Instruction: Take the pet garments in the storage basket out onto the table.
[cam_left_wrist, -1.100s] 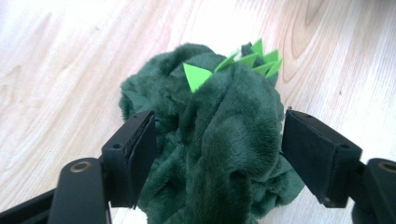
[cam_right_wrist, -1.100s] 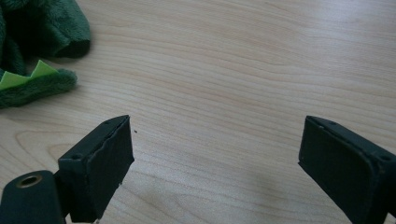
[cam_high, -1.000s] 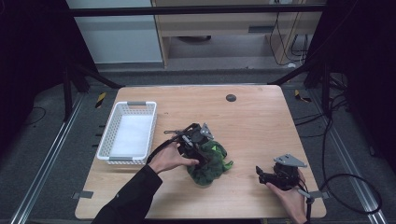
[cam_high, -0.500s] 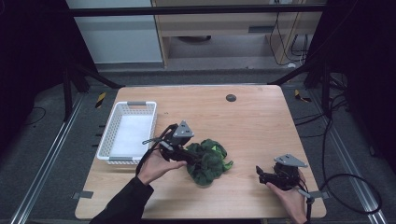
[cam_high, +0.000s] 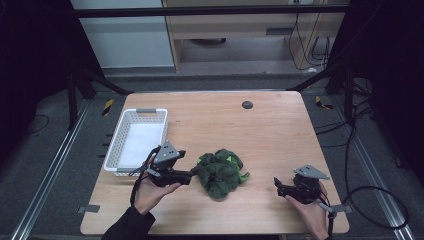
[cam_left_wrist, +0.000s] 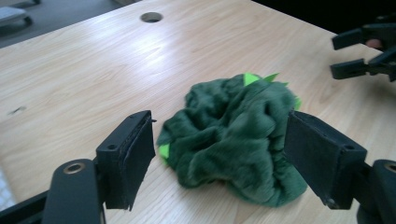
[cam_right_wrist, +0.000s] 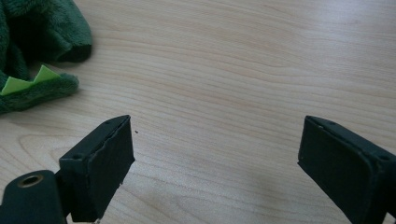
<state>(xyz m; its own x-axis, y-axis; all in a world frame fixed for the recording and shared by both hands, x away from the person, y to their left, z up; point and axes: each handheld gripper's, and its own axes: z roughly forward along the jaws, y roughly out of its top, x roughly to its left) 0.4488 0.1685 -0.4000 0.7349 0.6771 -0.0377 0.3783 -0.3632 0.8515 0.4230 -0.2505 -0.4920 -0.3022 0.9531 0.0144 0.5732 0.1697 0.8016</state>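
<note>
while its jaws gape apart, the left tool (cam_left_wrist: 219, 154) faces the green plush (cam_left_wrist: 236, 135) — just ahead, unclamped.

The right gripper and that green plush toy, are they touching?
Apart. In the high view, bare wood lies between the right gripper and the green plush toy; the right gripper view shows its open jaws over bare table.

One green plush (cam_high: 220, 172), one basket (cam_high: 138, 111)

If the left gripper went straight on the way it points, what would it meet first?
The green plush toy. The left gripper has its fingers open on either side of the toy's near edge, seemingly not yet touching, though depth is hard to judge.
</note>
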